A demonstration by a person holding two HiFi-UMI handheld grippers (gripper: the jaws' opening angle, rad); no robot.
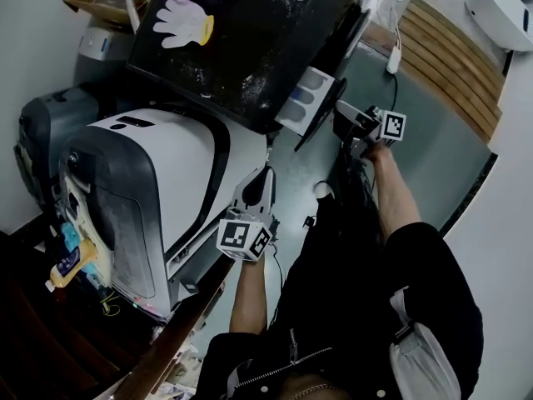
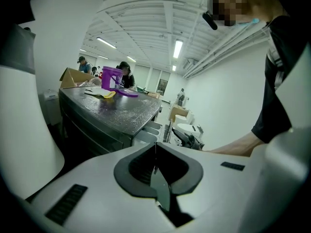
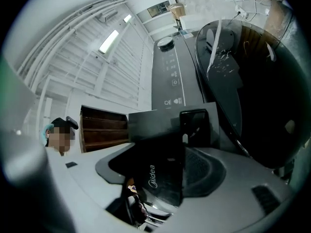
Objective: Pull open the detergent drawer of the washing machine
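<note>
The black washing machine (image 1: 250, 48) stands ahead. Its detergent drawer (image 1: 310, 98) sticks out of the front, and its pale compartments show from above. My right gripper (image 1: 354, 127) holds the drawer's dark front panel (image 3: 163, 178), which fills the gap between the jaws and carries a white logo. My left gripper (image 1: 260, 182) hangs lower, apart from the machine, its jaws together with nothing in them. In the left gripper view the pulled-out drawer (image 2: 148, 131) shows beside the machine's top, with the right gripper (image 2: 188, 139) at its end.
A white and grey appliance (image 1: 150, 198) stands close on the left. A white glove (image 1: 185, 21) and a purple jug (image 2: 112, 77) lie on the machine's top. The machine's round dark door (image 3: 262, 96) is by my right gripper. A slatted wooden panel (image 1: 450, 57) stands on the right.
</note>
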